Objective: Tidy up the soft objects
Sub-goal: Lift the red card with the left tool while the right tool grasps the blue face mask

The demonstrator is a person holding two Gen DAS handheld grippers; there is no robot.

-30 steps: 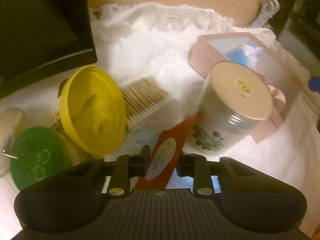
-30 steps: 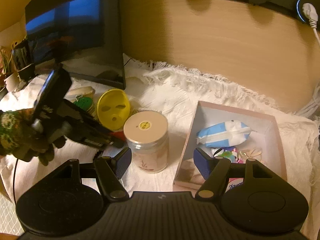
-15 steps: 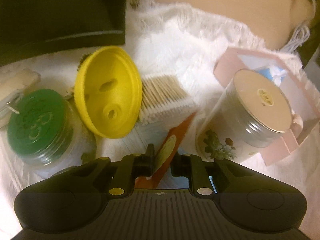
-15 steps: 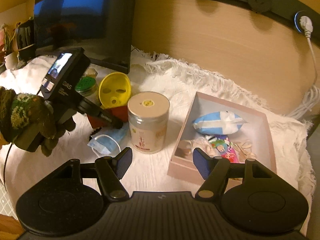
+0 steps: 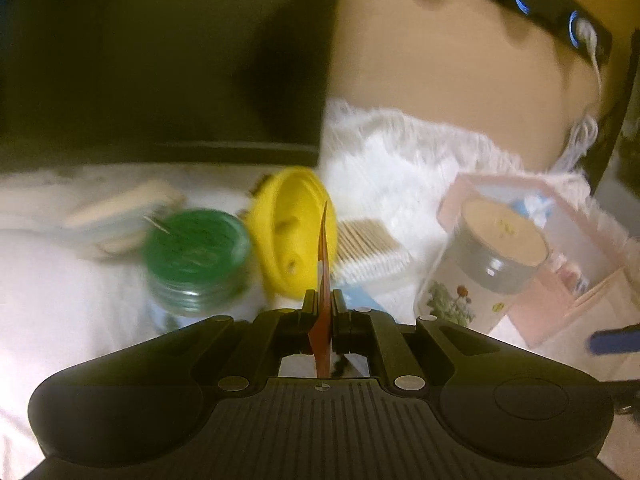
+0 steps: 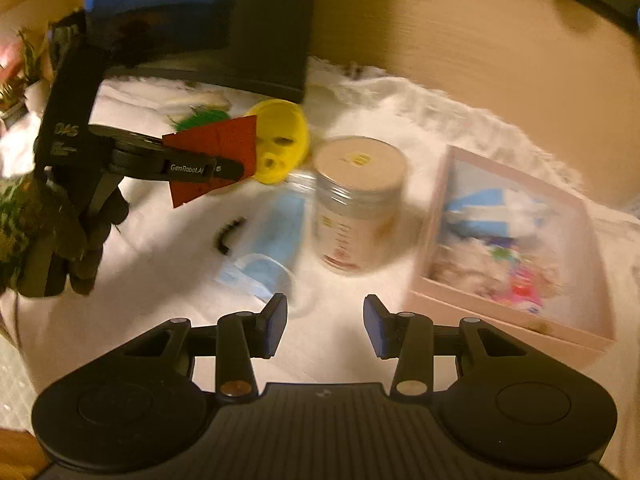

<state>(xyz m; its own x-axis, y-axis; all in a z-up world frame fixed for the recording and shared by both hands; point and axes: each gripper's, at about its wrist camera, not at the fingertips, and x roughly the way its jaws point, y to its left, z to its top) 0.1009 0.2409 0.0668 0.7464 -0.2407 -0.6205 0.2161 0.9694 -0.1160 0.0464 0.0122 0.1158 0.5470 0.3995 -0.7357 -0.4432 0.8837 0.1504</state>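
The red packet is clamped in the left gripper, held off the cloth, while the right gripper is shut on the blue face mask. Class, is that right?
Not quite. The right gripper is open and holds nothing; the blue face mask lies on the white cloth ahead of it, as the right wrist view shows. The left gripper does clamp the red packet aloft.

The left gripper [image 5: 323, 302] is raised off the surface, its jaws clamped tight on a thin red packet [image 6: 216, 156], gripped by a gloved hand [image 6: 52, 240]. The right gripper [image 6: 325, 326] hovers low, its jaws spread apart, holding nothing.
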